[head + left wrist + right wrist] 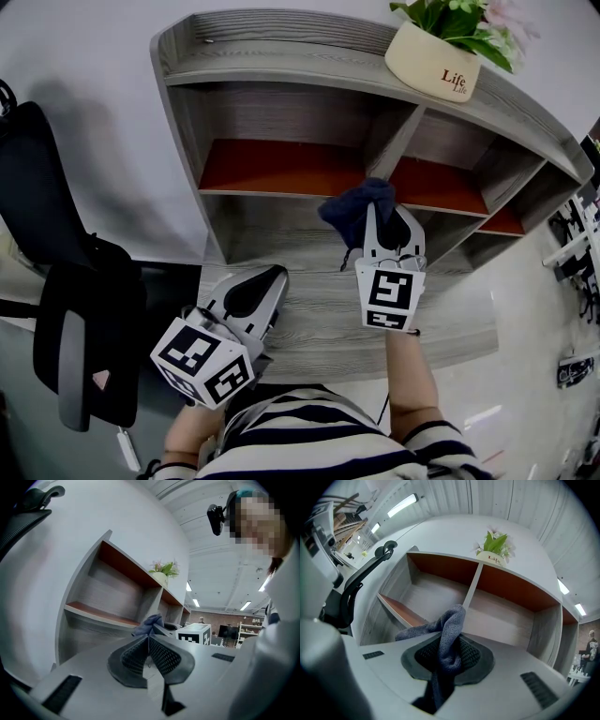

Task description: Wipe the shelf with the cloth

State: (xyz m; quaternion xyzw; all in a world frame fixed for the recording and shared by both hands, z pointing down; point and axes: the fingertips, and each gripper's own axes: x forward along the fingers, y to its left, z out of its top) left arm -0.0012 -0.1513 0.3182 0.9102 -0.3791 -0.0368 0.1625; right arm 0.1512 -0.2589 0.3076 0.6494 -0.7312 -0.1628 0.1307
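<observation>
A grey wooden shelf unit (281, 131) with orange boards (281, 167) stands against the white wall. My right gripper (382, 220) is shut on a dark blue cloth (356, 208), held up in front of the middle divider at the orange boards' height. In the right gripper view the cloth (449, 634) bunches up between the pads (471, 654) of the right gripper (447, 660) and trails down. My left gripper (261, 286) hangs lower left over the bottom board (450, 328), shut on nothing. In the left gripper view the left gripper (148, 652) has its pads pressed together.
A cream flowerpot (433, 61) with a green plant stands on the shelf's top, right of centre. A black office chair (66, 309) stands to the left of the shelf. The plant (494, 548) also shows on top in the right gripper view.
</observation>
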